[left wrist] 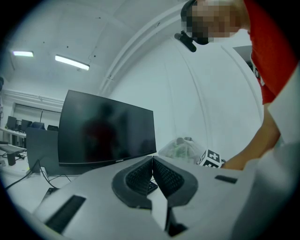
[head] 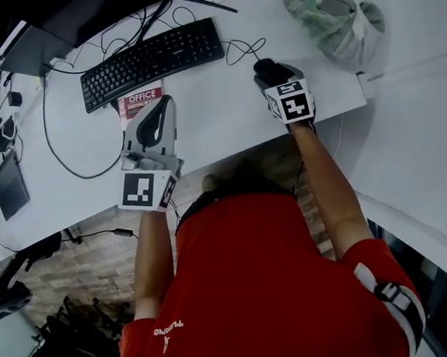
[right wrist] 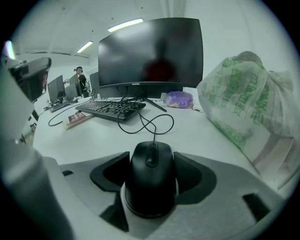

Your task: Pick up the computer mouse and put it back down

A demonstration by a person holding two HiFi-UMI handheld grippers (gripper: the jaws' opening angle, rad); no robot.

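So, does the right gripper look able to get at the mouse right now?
Most likely yes. The right gripper has the mouse between its jaws on the table, with nothing in the way. The plastic bag sits clear to one side. Whether the pads press on it yet, I can't tell.

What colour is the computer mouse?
The mouse is black, clearest in the right gripper view.

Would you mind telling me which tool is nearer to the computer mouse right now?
Right. The right tool has the mouse between its jaws; the left tool hangs well off to the side, near the keyboard, jaws together.
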